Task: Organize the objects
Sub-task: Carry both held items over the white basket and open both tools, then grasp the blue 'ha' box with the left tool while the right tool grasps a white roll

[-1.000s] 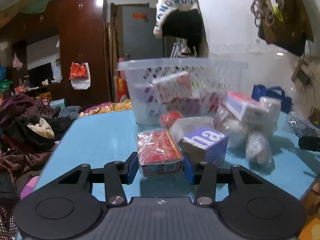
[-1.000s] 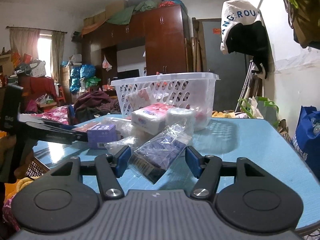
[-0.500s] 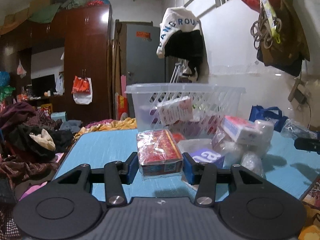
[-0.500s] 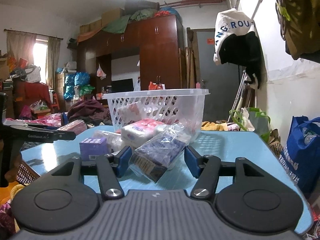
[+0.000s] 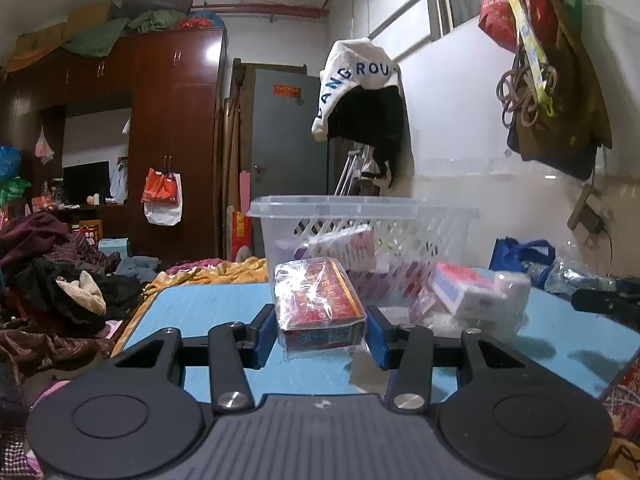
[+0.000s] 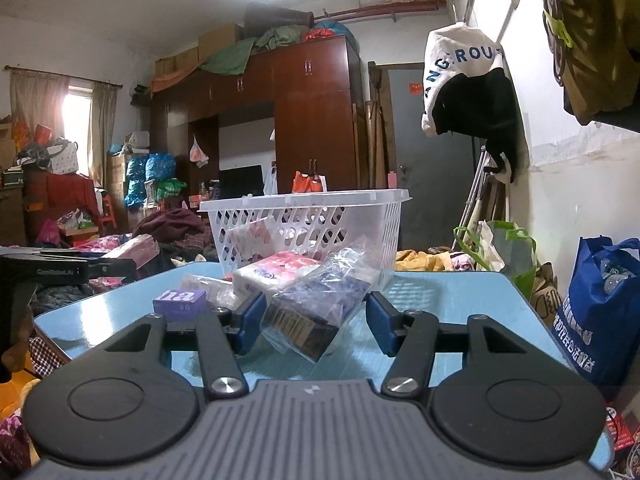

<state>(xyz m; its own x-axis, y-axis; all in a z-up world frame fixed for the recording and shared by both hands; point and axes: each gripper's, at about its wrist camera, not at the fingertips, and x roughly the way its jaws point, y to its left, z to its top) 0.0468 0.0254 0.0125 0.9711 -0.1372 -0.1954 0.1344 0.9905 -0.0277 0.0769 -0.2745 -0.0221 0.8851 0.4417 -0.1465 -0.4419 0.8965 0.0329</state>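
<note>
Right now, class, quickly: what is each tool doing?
Left tool: closed on the red box.
Right tool: holding the dark wrapped packet.

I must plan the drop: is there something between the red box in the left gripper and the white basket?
Nothing visible blocks it. The red box is raised in the left gripper; the basket stands straight behind, its top open.
</note>
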